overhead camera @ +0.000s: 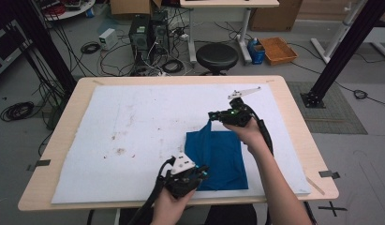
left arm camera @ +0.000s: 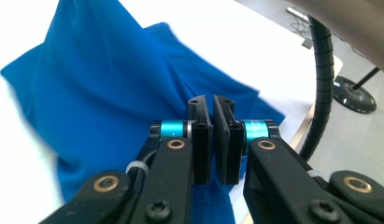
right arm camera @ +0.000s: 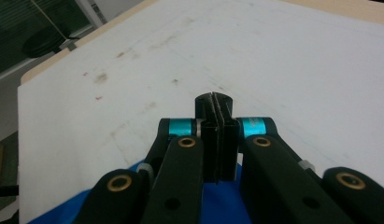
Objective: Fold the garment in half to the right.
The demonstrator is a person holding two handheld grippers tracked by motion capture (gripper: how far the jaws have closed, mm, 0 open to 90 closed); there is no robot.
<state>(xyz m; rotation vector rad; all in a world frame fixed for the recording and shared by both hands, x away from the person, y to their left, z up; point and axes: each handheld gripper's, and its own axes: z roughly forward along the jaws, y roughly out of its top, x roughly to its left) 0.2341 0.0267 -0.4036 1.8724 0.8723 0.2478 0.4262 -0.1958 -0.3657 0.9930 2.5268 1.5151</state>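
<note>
Blue cloth (overhead camera: 218, 159) lies on the white-covered bench (overhead camera: 134, 122), near edge. Left gripper (overhead camera: 199, 172) clamped on the near hem, right gripper (overhead camera: 212, 115) clamped on the lifted far corner. Risk — thin fabric slipping from either pinch, or bunching unevenly.

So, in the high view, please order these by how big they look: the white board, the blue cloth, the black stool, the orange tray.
1. white board
2. blue cloth
3. black stool
4. orange tray
The stool and tray stand farther away, so their true sizes stay unsure.
</note>
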